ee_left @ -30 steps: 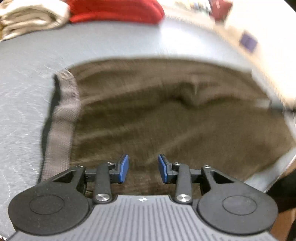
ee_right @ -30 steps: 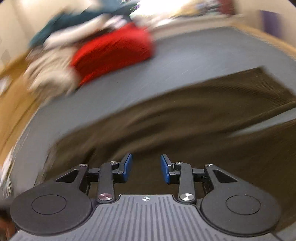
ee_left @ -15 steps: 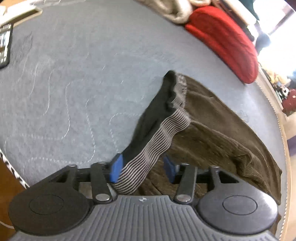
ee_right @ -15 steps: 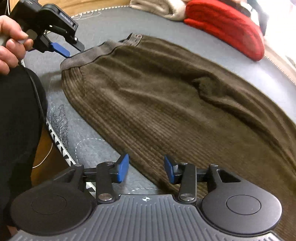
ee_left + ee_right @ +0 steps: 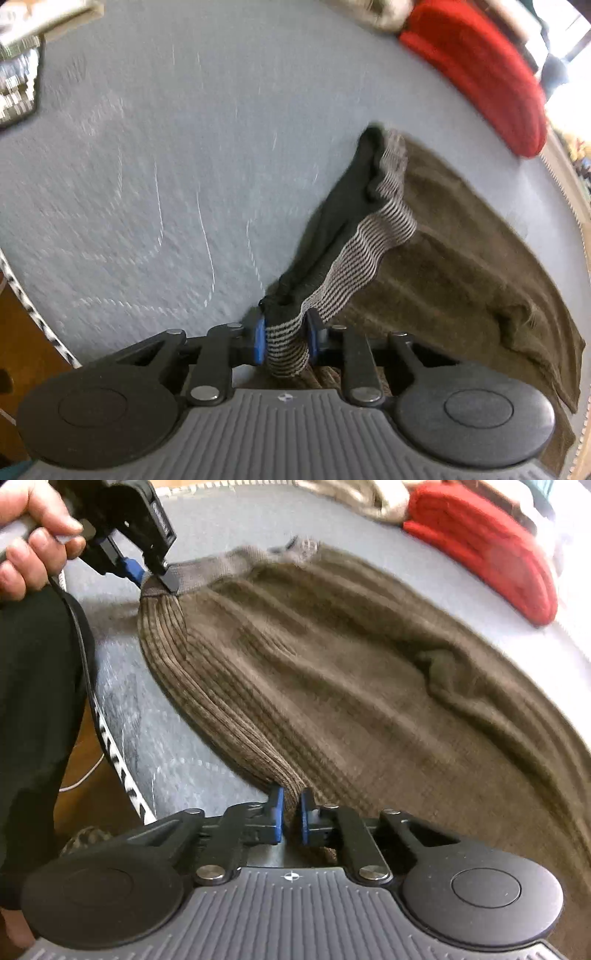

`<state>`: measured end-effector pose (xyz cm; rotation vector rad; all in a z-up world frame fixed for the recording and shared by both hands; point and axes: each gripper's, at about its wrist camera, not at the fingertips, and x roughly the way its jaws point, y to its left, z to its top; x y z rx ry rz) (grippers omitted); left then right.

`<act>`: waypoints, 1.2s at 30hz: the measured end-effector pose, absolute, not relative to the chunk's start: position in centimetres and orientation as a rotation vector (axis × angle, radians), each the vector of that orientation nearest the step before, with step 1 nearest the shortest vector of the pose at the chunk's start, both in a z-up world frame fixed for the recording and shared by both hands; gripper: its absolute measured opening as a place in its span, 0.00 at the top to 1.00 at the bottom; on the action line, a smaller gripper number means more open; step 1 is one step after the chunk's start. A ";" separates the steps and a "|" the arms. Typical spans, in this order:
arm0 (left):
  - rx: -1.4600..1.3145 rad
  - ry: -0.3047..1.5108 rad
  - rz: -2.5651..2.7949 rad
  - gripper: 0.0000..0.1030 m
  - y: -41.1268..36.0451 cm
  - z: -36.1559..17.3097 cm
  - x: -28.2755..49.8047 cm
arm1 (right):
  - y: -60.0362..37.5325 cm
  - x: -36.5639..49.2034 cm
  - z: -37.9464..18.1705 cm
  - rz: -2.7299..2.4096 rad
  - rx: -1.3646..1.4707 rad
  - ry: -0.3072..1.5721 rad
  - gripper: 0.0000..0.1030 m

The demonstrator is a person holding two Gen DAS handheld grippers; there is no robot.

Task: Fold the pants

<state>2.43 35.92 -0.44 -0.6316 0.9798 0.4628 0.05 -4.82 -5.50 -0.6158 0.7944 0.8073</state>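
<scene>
Both pairs of jaws were pinched on the pants (image 5: 351, 686), with only cloth between the blue pads. On the left gripper (image 5: 284, 341), the pads clamped the striped grey waistband (image 5: 369, 243) at its near corner, so that the band rose from the jaws and ran away toward the far end, with a dark inner lining (image 5: 332, 221) showing beside it. From the right wrist view, the same left gripper (image 5: 153, 574) was seen at the upper left, held by the person's left hand (image 5: 33, 535), gripping the waistband corner. The right gripper (image 5: 291, 821) was closed almost fully on the near edge of the brown ribbed fabric, partway down the leg side, where the cloth bunched into the narrow gap.

The pants lay spread across a grey-blue quilted mat (image 5: 147, 166), the waistband end lifted slightly at the left gripper and the rest lying flat with a few creases near the middle. A folded red garment (image 5: 487, 550) sat at the far edge of the mat, well apart from the pants, with a pale beige cloth (image 5: 369, 498) just beside it. Parts of both views were blurred.
</scene>
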 end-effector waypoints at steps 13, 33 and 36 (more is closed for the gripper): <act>-0.388 0.821 0.373 0.70 31.4 2.6 1.6 | -9.3 1.1 -2.4 0.817 -0.313 0.811 0.92; -0.294 0.960 0.044 0.40 27.2 0.8 5.4 | -17.2 3.4 13.2 0.507 0.081 0.434 0.86; -0.294 0.930 0.057 0.40 27.3 1.2 5.2 | -18.9 3.2 18.5 0.498 0.172 0.297 0.72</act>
